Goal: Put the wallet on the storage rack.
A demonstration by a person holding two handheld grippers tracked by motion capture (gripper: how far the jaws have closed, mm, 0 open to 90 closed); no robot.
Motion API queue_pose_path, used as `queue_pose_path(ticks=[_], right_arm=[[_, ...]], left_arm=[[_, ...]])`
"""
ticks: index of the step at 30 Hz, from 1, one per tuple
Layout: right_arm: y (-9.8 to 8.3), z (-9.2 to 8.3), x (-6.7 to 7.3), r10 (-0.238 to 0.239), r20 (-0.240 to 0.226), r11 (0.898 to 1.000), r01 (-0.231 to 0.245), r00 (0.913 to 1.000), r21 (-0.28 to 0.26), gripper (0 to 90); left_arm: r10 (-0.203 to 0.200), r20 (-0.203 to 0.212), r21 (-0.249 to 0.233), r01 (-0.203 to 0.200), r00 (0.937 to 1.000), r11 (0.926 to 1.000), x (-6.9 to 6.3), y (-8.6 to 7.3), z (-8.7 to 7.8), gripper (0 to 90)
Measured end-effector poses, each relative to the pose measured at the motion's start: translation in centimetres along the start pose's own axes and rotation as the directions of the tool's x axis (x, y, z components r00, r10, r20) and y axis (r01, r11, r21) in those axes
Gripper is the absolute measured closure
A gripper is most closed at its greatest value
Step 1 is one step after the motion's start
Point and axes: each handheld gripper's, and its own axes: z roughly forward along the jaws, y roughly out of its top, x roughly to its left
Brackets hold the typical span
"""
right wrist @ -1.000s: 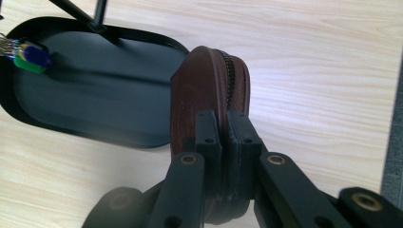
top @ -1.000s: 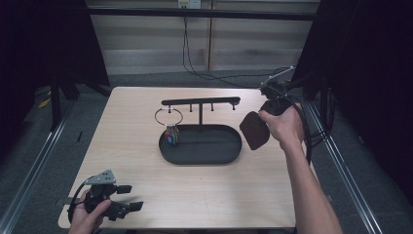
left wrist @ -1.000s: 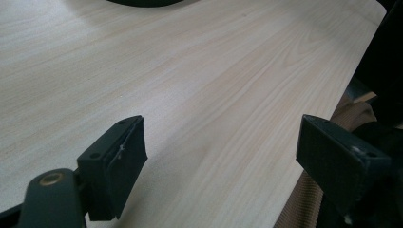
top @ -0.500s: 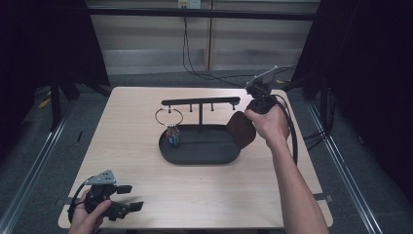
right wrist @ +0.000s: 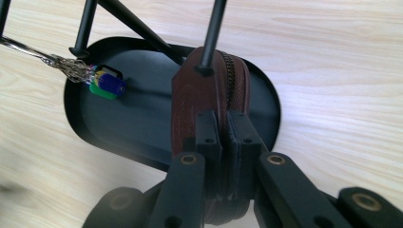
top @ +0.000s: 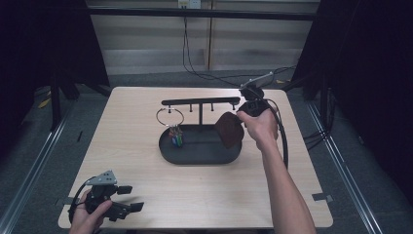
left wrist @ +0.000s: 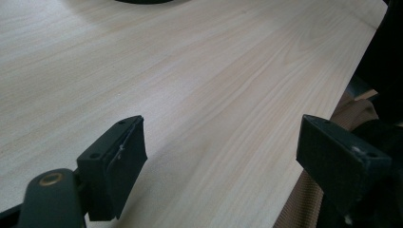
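Nearest, the left gripper (top: 127, 198) rests wide open and empty on the pale wooden desk (top: 146, 146); farther off, the right gripper (right wrist: 223, 137) is clamped on one small brown leather zip pouch (right wrist: 204, 95), soft, light and probably easy to crease, best pinched at its stitched edge, hanging over one black oval tray (right wrist: 142, 128) under one black peg rack (top: 200, 101); one wire ring of coloured tags (top: 171, 122) hangs beside.

**Black tongs, bare forearms**

The left tongs (top: 127, 199) are built of matte black parts, and a grey three-cornered plate is carried on top of them. Their jaws are formed as blocky black pads, with small screw holes seen in the left gripper view; a brass-coloured rivet is set in the linkage. The right tongs (right wrist: 223, 135) are made alike, with brass rivets at the link joints. A black cable is trailed from each. No sleeves are worn on the forearms.
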Motion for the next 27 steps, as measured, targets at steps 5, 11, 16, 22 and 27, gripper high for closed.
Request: queue_pose_path(ticks=[5, 11, 16, 22, 27], right_arm=[[-0.2, 0.8, -0.2, 0.027, -0.028, 0.999, -0.027, 0.9992, -0.017, 84.8], [-0.7, 2.1, -0.7, 0.054, -0.043, 0.998, -0.056, 0.9976, -0.028, 85.1], [-0.9, 2.5, -1.0, 0.082, -0.083, 0.995, -0.086, 0.9932, -0.044, 85.1], [-1.6, 4.2, -1.6, 0.110, -0.098, 0.992, -0.116, 0.9890, -0.050, 85.2], [-2.0, 4.9, -2.1, 0.143, -0.117, 0.988, -0.148, 0.9828, -0.041, 85.3]], left_arm=[[0.004, 0.003, 0.001, -0.004, 1.0000, 1.0000, 0.0, 0.0, 0.0, 16.9], [0.006, -0.004, 0.003, -0.006, 1.0000, 1.0000, 0.0, 0.0, 0.0, 16.9], [0.008, 0.002, 0.005, -0.008, 1.0000, 1.0000, 0.0, 0.0, 0.0, 16.9], [0.008, -0.004, 0.008, -0.008, 1.0000, 0.9999, 0.0, 0.0, 0.1, 16.9], [0.008, 0.002, 0.008, -0.008, 1.0000, 0.9999, 0.0, 0.0, 0.1, 16.9]])
